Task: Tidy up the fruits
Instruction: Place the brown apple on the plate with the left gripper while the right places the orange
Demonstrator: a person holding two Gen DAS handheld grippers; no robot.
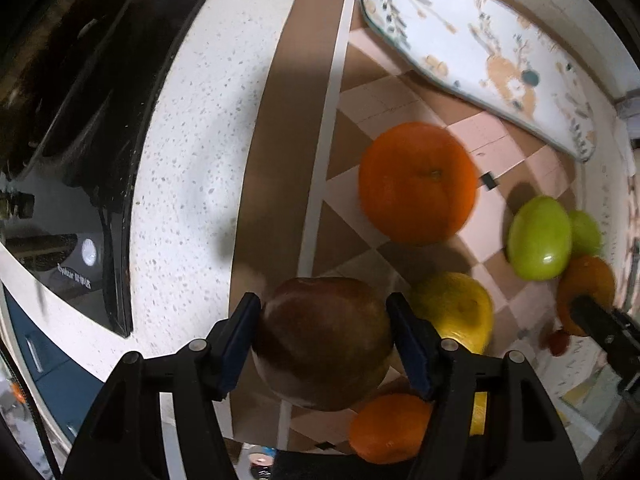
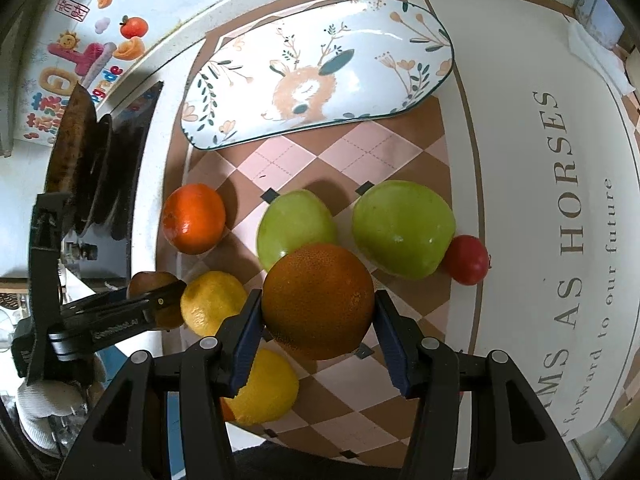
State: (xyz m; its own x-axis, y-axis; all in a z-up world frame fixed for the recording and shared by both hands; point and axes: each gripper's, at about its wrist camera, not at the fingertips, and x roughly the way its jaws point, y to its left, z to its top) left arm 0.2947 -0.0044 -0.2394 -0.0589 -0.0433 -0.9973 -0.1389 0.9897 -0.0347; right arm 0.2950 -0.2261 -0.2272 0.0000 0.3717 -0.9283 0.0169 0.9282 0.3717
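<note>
My left gripper [image 1: 324, 340] is shut on a dark red apple [image 1: 320, 340], held above the mat's left edge; it also shows in the right wrist view [image 2: 154, 304]. My right gripper [image 2: 318, 320] is shut on a large orange [image 2: 318, 300], which also shows in the left wrist view [image 1: 586, 292]. On the checkered mat [image 2: 352, 152] lie a small orange [image 2: 194, 218], two green apples [image 2: 294, 228] [image 2: 402, 228], two lemons [image 2: 212, 302] [image 2: 266, 392] and a small red fruit [image 2: 466, 260]. A long oval deer-pattern plate [image 2: 320, 68] lies empty at the mat's far end.
A black stove top [image 1: 80, 140] with a dark pan [image 2: 76, 140] sits left of the mat on the speckled white counter [image 1: 188, 160]. A cream mat with "HORSES" lettering [image 2: 560, 200] lies to the right. A wall with colourful stickers [image 2: 80, 60] is at the back left.
</note>
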